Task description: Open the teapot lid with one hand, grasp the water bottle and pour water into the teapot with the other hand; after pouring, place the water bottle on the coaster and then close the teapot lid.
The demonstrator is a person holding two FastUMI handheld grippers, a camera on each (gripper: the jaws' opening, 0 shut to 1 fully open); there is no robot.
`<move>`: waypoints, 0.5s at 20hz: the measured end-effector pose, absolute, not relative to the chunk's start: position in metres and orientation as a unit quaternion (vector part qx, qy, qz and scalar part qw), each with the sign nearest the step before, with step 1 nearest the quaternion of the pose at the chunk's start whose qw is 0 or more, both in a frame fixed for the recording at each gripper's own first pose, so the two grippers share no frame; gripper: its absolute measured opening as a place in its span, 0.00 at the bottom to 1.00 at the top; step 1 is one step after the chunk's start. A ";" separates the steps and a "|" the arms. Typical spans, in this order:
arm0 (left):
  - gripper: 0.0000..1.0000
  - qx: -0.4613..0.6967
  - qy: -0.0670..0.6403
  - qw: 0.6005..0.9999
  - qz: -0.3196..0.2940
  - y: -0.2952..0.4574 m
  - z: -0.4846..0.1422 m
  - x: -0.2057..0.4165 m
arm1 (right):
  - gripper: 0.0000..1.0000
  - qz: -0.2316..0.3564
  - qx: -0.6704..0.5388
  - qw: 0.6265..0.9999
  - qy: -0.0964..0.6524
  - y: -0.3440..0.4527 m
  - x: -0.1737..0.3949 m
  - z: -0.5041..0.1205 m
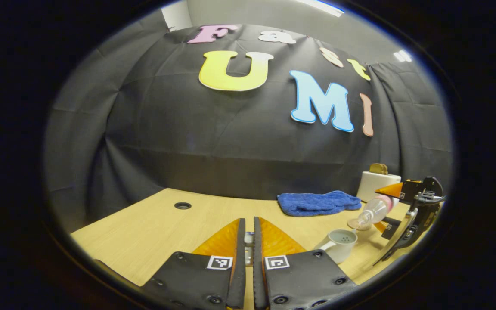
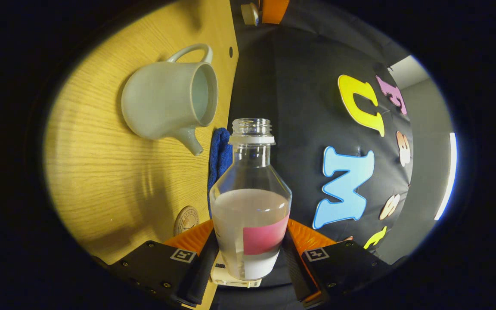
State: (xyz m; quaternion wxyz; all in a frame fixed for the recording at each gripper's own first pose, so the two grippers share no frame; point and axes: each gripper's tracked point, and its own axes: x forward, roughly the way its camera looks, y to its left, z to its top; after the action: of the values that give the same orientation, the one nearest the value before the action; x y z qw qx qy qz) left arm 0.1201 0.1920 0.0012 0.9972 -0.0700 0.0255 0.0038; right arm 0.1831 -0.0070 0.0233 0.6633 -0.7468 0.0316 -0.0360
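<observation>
Two grippers were at work. At the left, the left gripper (image 1: 249, 241) hovered low over the pale wood-grain surface (image 1: 144, 232), its jaws nearly pressed together on something small; I could not tell if it was the lid. Further right stood the teapot (image 1: 339, 244), open on top, matte white ceramic, rounded, with a loop handle and short spout; it looked stiff, rather heavy and breakable. Behind it lay a soft blue towel (image 1: 319, 203). At the far right, the right gripper (image 2: 248, 254) pinched the water bottle (image 2: 250, 206) at its lower, labelled body, tipped toward the teapot. Clear smooth plastic, uncapped, partly full: probably light, slippery and easy to squeeze. A round coaster (image 2: 186, 219) lay near.
</observation>
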 end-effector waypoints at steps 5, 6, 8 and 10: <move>0.14 -0.069 0.029 0.997 0.004 0.192 -0.002 0.121 | 0.76 -0.020 -0.778 0.627 0.026 -0.003 0.185 0.026; 0.14 -0.069 0.029 0.997 0.004 0.193 -0.002 0.121 | 0.76 -0.020 -0.785 0.619 0.023 -0.002 0.187 0.027; 0.14 -0.070 0.030 0.997 0.004 0.192 -0.002 0.122 | 0.76 -0.019 -0.798 0.603 0.016 0.001 0.188 0.029; 0.14 -0.069 0.032 0.997 0.004 0.192 -0.003 0.123 | 0.76 -0.018 -0.812 0.583 0.009 0.003 0.189 0.032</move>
State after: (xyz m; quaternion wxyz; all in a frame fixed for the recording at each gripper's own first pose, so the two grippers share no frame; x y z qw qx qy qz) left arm 0.1226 0.1917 -0.0031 0.9971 -0.0693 0.0323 0.0041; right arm 0.1892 0.0029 0.0321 0.5830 -0.8122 0.0089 -0.0175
